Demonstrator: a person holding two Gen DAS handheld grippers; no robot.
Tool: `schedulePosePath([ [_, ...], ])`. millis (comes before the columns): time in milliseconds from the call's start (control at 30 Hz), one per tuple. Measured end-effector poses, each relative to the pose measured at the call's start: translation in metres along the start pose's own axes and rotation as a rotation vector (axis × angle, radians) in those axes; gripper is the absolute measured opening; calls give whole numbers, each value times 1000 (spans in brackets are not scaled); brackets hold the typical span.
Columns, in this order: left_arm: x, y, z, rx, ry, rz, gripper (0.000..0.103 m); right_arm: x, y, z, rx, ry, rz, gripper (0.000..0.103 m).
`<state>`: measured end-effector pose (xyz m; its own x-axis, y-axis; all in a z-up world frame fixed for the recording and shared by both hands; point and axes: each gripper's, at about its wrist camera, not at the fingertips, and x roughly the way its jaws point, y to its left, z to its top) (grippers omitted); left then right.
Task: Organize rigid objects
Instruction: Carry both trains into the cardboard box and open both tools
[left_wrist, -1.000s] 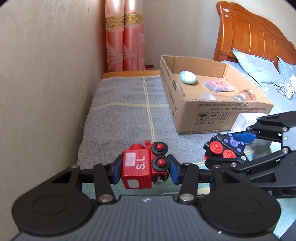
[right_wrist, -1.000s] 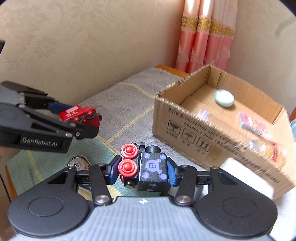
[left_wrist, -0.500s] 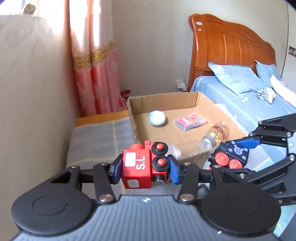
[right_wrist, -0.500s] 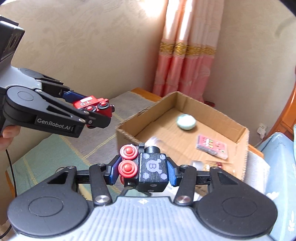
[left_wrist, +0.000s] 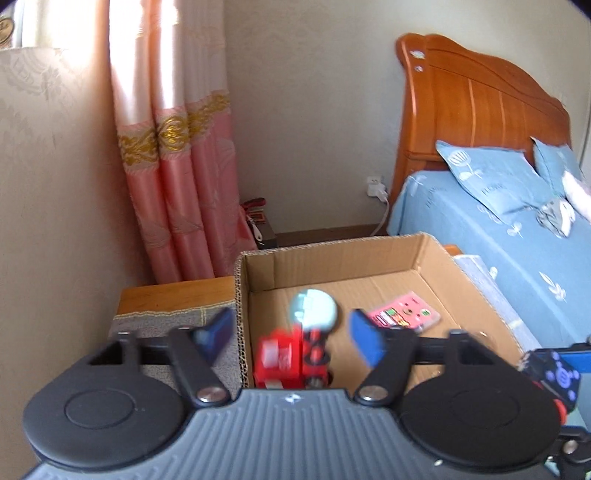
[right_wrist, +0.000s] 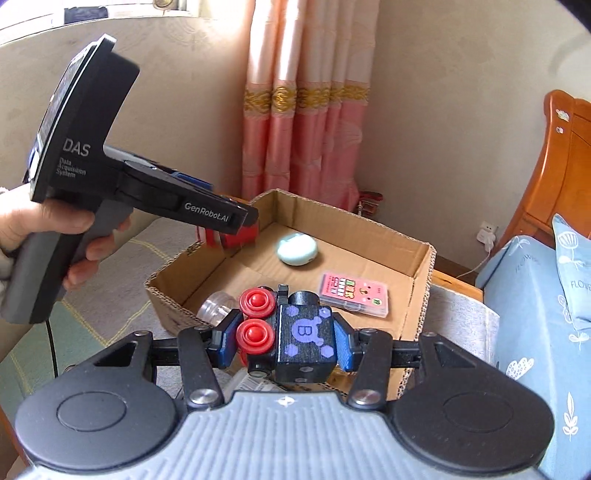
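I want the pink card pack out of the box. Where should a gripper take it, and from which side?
Probably from straight above, pinching across its two long edges. The pink card pack is thin and lies flat on the floor of the box, so there is little side face to grab, and the box walls would block a sideways approach.

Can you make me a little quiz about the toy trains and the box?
1. True or false: the left tool is open, with the red toy train loose between its blue pads.
2. What does the right tool hold?
A. the pink card pack
B. the black toy train
C. the pale blue egg
3. Fill in: the pale blue egg lies inside the cardboard ____.

Key: 1 true. 2 B. 3 box.
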<state>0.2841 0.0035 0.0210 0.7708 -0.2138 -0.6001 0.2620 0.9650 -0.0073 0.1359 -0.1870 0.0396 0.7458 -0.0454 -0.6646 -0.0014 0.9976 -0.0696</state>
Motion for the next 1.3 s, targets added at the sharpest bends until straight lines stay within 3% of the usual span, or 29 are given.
schedulePosePath([
  [67, -5, 2, -7, -15, -16, 24, 89, 2, -4, -1, 7, 5, -2, 55],
  [233, -26, 5, -26, 10, 14, 0, 99, 8, -11, 1, 8, 19, -15, 55],
  [433, -55, -3, -53, 49, 32, 41, 100, 20, -24, 10, 24, 38, -33, 55],
  [600, -81, -8, -76, 10, 10, 98, 101, 39, -46, 26, 54, 57, -50, 55],
  [767, -98, -6, -94, -65, 13, 92, 102, 64, -72, 44, 110, 75, -64, 55],
  [1133, -117, -21, -95, -28, -4, 74, 102, 114, -98, 69, 175, 99, -100, 56],
  [1167, -117, -22, -95, -26, -4, 75, 102, 117, -100, 70, 180, 96, -110, 59],
  [1300, -115, -23, -96, -27, 5, 77, 102, 116, -104, 72, 190, 67, -144, 100],
])
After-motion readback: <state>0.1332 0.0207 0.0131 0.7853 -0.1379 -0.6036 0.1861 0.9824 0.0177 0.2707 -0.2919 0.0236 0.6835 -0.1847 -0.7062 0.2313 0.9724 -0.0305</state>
